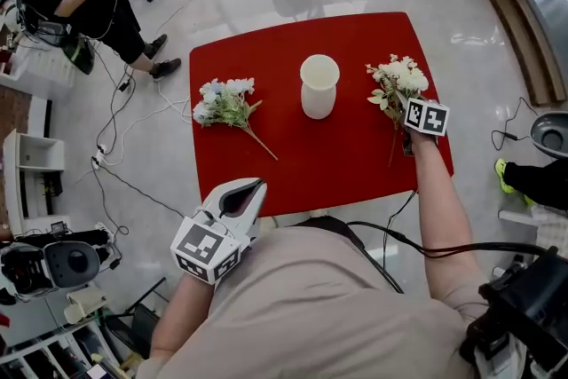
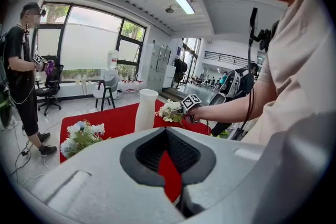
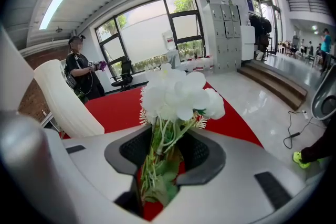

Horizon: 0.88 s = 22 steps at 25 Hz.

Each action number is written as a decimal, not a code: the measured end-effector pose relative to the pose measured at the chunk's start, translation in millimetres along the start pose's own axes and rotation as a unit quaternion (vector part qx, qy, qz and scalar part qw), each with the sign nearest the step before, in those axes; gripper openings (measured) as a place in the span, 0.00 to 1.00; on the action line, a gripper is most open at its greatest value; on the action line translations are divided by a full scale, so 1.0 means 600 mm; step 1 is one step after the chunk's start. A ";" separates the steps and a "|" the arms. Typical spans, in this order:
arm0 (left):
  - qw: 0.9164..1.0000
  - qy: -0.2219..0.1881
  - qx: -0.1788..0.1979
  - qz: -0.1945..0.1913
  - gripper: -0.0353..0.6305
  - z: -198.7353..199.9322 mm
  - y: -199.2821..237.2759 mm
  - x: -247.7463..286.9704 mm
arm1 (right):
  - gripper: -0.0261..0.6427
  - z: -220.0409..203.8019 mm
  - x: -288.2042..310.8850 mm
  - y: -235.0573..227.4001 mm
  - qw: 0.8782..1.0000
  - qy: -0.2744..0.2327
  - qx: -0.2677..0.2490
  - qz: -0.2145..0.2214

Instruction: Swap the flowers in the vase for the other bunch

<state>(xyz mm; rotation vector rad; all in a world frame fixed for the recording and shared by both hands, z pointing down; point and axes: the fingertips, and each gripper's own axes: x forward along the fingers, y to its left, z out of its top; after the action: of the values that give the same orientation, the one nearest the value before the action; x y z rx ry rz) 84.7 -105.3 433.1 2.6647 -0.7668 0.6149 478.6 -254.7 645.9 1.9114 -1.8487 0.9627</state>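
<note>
Your right gripper (image 3: 165,156) has its jaws partly apart round the stems of the white bunch (image 1: 398,82); the pads do not look pressed on them, so the bunch seems to lie loose at the table's (image 1: 337,164) right edge, heads towards the far side. The vase (image 1: 319,86) stands empty in the middle, upright. The blue bunch (image 1: 224,102) lies near the left edge, well apart from the vase, stem pointing towards the near edge.

Judging by this, you are setting the white bunch down. Open wider before you pull away, and draw back along the stems, not sideways, so no leaf catches a pad and drags the bunch off the edge. Keep clear of the vase as you go.

Your left gripper (image 2: 169,165) hangs over the near left corner, jaws a narrow gap apart with nothing in them. It is the better placed for the blue bunch: take it low on the stem
</note>
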 end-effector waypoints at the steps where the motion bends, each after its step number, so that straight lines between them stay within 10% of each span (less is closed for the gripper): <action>1: 1.000 0.001 0.000 0.001 0.06 0.001 0.001 0.001 | 0.29 -0.003 0.002 -0.001 1.000 0.001 0.000 -0.002; 22: 0.999 0.002 0.018 -0.036 0.06 0.001 -0.003 0.004 | 0.54 -0.015 -0.058 -0.012 0.999 -0.024 0.007 -0.034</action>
<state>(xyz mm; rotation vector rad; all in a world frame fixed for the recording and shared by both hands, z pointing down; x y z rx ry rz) 87.7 -105.2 433.2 2.7098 -0.6621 0.6198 485.4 -222.0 631.5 2.0096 -1.7942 0.9174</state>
